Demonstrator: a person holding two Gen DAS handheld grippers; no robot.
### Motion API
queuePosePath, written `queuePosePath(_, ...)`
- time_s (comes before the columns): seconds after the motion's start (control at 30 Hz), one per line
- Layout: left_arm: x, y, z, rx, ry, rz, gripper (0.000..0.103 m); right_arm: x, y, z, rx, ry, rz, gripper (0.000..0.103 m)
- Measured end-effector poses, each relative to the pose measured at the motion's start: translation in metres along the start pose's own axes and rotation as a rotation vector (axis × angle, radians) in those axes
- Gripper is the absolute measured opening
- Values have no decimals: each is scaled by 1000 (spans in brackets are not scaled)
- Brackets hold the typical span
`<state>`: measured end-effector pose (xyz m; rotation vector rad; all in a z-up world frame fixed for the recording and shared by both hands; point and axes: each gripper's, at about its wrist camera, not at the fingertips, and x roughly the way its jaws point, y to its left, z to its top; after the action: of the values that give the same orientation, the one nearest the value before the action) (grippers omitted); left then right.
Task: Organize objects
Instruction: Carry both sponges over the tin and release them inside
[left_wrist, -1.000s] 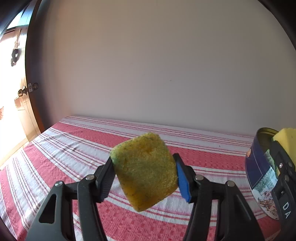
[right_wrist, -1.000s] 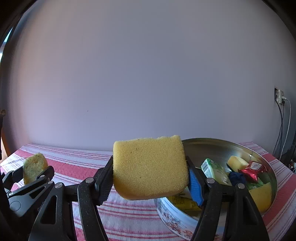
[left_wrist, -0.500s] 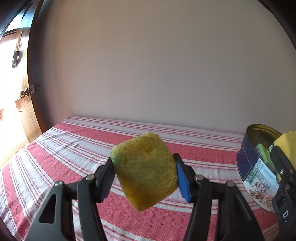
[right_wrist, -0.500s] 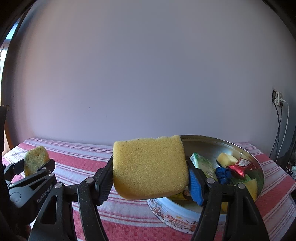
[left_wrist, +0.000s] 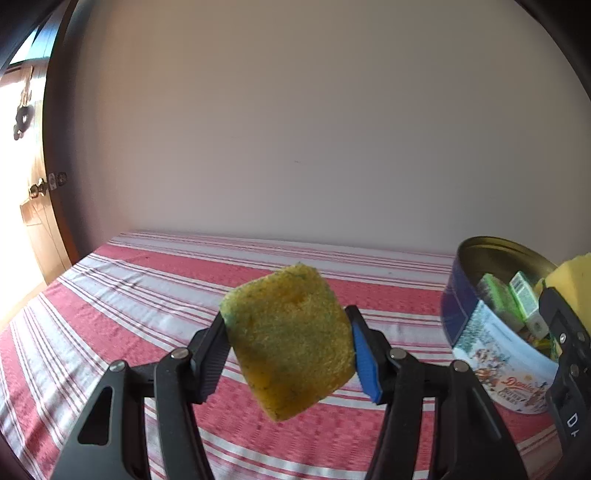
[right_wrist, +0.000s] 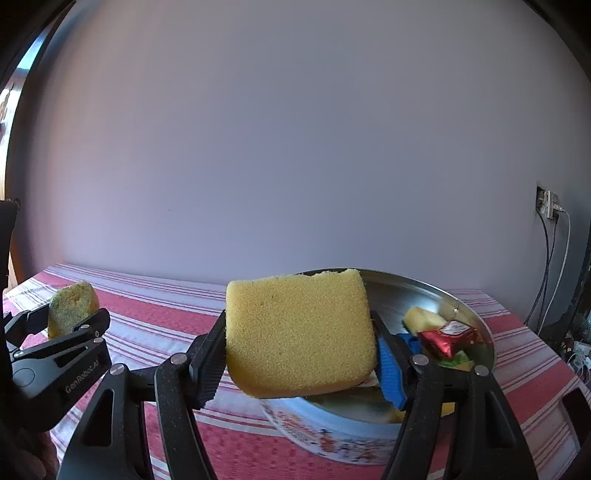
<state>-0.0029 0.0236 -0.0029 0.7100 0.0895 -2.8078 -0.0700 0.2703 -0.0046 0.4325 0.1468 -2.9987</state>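
Note:
My left gripper (left_wrist: 288, 354) is shut on a worn yellow-green sponge (left_wrist: 290, 341) and holds it above the striped tablecloth (left_wrist: 129, 314). My right gripper (right_wrist: 301, 354) is shut on a clean yellow sponge (right_wrist: 299, 332), held over the near rim of a round decorated tin (right_wrist: 332, 432). The tin (left_wrist: 491, 343) holds green packets, a red wrapper (right_wrist: 448, 338), a blue item and yellow pieces. In the right wrist view the left gripper (right_wrist: 55, 321) with its sponge is at the far left. The right gripper's sponge (left_wrist: 572, 284) shows at the right edge of the left wrist view.
A plain wall stands right behind the table. A wooden door (left_wrist: 33, 206) is at the left. A wall socket with cables (right_wrist: 550, 210) is at the right, past the table's edge.
Both grippers have moved forward and to the right toward the tin. The tin now lies under the right gripper's sponge. Both keep their hold.

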Motion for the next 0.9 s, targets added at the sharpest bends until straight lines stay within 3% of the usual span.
queuePosePath(0.23,-9,-20,4,9,-17,-39,59,-1,-28,-1,-26,-49,-46,71)
queuePosePath(0.9,-31,-117,33,81,-97,-179,59,24,-121,15,88,-86,-179,71)
